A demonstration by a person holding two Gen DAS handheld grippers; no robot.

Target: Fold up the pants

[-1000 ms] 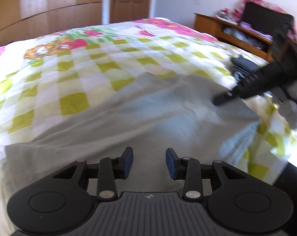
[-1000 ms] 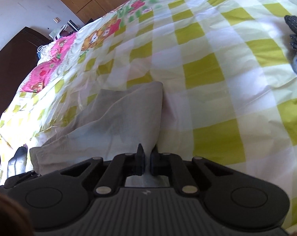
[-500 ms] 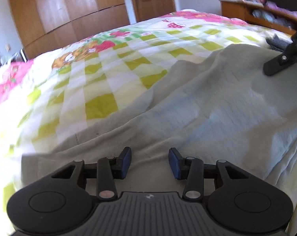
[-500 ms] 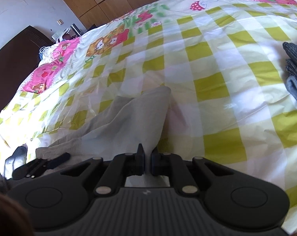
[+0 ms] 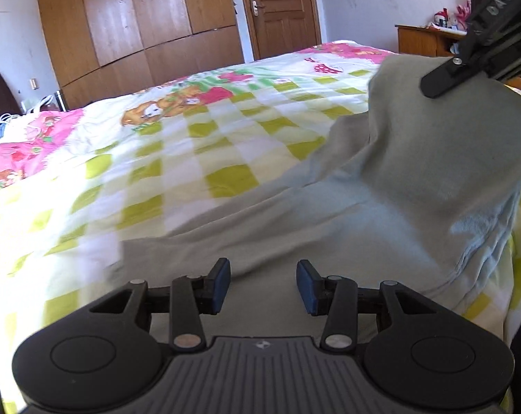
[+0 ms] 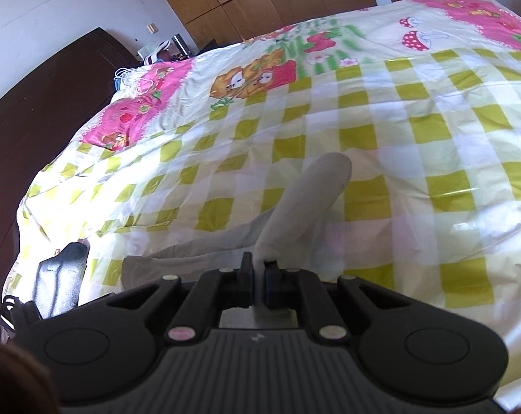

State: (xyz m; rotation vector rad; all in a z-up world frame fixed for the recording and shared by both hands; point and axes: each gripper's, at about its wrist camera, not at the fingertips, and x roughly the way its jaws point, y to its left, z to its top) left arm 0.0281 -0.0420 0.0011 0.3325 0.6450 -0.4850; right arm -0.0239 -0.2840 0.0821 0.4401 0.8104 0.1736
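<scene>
Grey pants [image 5: 381, 207] lie on a checked bedspread [image 5: 191, 158]. My left gripper [image 5: 263, 284] is open and empty, low over the near part of the pants. My right gripper [image 6: 258, 274] is shut on an edge of the pants [image 6: 295, 214] and holds it lifted above the bed, so the cloth hangs in a raised fold. The right gripper also shows in the left wrist view [image 5: 481, 45] at the upper right, over the lifted cloth.
The bed is wide, with a yellow-green check and pink cartoon prints [image 6: 246, 79]. Wooden wardrobes [image 5: 139, 24] and a door [image 5: 281, 7] stand behind it. A wooden dresser [image 5: 426, 39] is at the far right. A dark headboard [image 6: 42, 110] is on the left.
My right gripper has lifted the pants edge higher and carried it leftward over the bed. The left gripper stays open over the pants.
</scene>
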